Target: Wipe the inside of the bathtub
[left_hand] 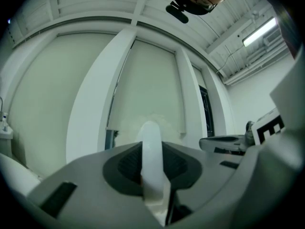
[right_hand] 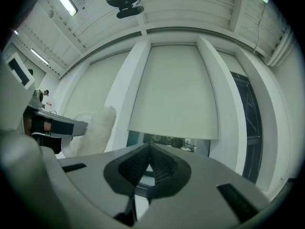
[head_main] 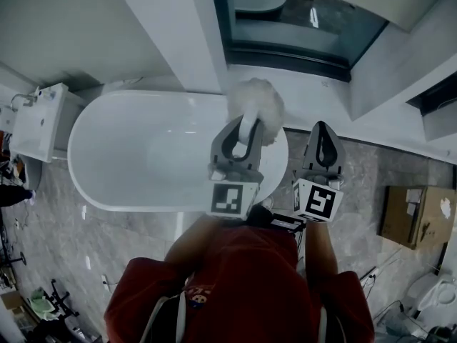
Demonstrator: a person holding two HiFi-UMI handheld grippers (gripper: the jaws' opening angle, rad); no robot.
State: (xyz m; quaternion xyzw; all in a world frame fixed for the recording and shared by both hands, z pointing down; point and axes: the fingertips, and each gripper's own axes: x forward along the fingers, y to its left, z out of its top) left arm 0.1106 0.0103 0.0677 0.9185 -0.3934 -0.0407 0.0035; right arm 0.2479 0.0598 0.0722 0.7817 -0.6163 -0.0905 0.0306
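Left gripper [head_main: 247, 123] clamped on white handle [left_hand: 151, 144] of fluffy duster [head_main: 255, 100], head at twelve o'clock from the jaws, over the bathtub [head_main: 107, 191] end, possibly brushing the rim; hard to judge. Right gripper [head_main: 323, 127] at three o'clock, jaws pinched together, empty, above grey floor [head_main: 371, 170]. Bathtub white, stretching toward nine o'clock.
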